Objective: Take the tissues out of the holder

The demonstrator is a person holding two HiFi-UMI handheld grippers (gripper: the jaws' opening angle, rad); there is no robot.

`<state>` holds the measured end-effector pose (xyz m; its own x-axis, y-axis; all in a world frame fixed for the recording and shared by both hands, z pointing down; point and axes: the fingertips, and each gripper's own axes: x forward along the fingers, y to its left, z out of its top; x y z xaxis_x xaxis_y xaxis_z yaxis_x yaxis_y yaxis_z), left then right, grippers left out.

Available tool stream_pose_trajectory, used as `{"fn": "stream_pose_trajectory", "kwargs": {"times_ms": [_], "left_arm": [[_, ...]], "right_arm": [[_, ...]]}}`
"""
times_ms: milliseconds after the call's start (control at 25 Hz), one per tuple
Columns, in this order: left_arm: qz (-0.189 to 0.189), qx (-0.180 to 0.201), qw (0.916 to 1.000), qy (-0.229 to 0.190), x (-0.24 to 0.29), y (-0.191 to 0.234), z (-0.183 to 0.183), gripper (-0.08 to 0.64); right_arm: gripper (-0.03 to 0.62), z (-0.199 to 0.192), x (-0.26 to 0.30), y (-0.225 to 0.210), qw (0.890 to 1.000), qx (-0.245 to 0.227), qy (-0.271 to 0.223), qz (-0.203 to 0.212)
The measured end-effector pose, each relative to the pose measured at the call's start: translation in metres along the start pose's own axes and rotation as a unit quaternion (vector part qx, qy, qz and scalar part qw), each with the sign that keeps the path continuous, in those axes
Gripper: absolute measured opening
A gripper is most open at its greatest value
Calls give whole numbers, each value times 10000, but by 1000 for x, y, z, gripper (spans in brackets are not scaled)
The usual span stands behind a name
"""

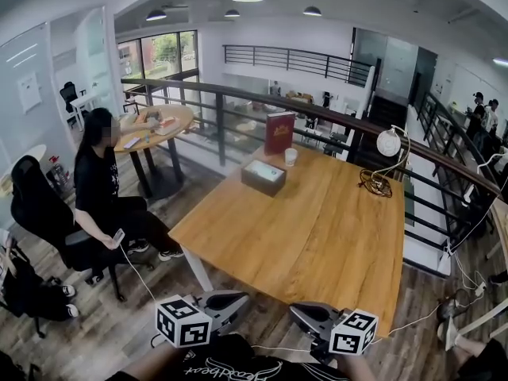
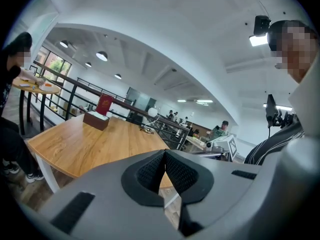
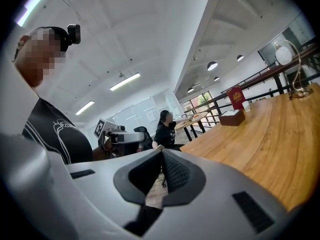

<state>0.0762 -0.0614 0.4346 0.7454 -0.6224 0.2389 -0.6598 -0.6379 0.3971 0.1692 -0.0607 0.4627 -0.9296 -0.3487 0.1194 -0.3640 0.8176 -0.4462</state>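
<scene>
No contact yet with the tissues [image 1: 263,170], white in the open top of the holder [image 1: 252,184]. Stands flat near the far left corner of the table [image 1: 317,244], opening upward, likely for a straight pull up and out. Just behind: red book [image 1: 279,132] upright and white cup [image 1: 290,156], near the holder but apart from it. Farther right along the back edge: round lamp [image 1: 389,143] and coiled cable [image 1: 371,182], probably parked there to keep the middle free. Leaves bare wood from holder to near edge, so an open path for a reach.

Low off the near edge, close to the body: left gripper [image 1: 242,298] and right gripper [image 1: 295,311], tips turned toward each other, well apart from the holder. Reads as a waiting pose, not a reach. Jaws of the left fully closed, pad against pad, nothing between. Same for the right: pressed together and empty.

Judged not begun. Calls next for a long reach across the table, jaws parted before a pinch on the top sheet, perhaps the other gripper down on the holder against a lift of the whole box.

Off to the left, a seated person [image 1: 97,182], well clear of the table and no part of this
</scene>
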Motion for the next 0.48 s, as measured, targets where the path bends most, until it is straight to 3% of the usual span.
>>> {"fn": "stream_pose_trajectory", "kwargs": {"times_ms": [480], "left_arm": [[-543, 230, 9983, -35, 50, 32, 36, 12]], "right_arm": [[17, 47, 27, -48, 9992, -227, -159, -296]]}}
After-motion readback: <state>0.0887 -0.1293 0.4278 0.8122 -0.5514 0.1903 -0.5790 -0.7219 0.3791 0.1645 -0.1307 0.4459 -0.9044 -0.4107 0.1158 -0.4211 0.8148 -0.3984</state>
